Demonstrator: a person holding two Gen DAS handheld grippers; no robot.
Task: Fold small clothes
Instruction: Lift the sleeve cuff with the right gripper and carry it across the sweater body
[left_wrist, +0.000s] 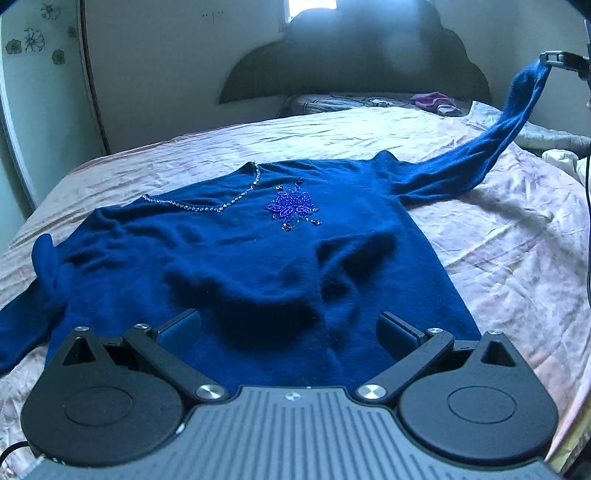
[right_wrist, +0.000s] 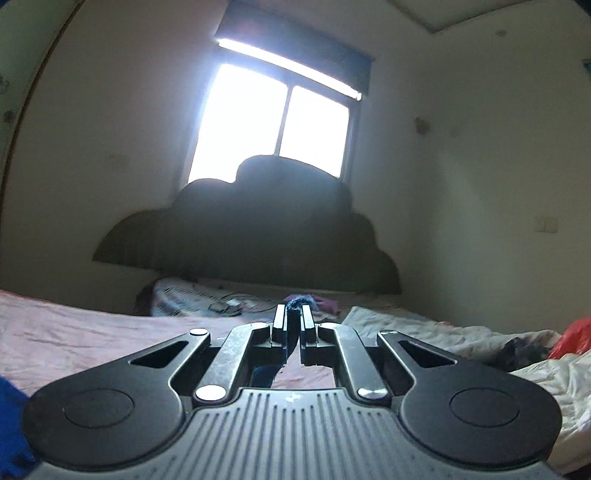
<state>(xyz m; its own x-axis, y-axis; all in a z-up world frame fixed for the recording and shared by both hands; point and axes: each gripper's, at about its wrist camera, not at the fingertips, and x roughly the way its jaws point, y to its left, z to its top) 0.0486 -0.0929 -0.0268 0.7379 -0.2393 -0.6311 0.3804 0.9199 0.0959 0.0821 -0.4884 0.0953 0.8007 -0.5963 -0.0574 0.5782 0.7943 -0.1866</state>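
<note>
Right hand-held gripper (right_wrist: 294, 314) pinches lifted sweater sleeve (left_wrist: 491, 140).

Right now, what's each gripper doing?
Left gripper: open, empty, over the sweater.
Right gripper: shut on the sleeve cuff, lifted.

Sweater (left_wrist: 236, 266) lies on bed (left_wrist: 498, 258), headboard (left_wrist: 354, 59) behind.

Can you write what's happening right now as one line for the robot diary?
right tool: shut on sleeve, lifted | left tool: open over sweater | bed: sweater flat
</note>
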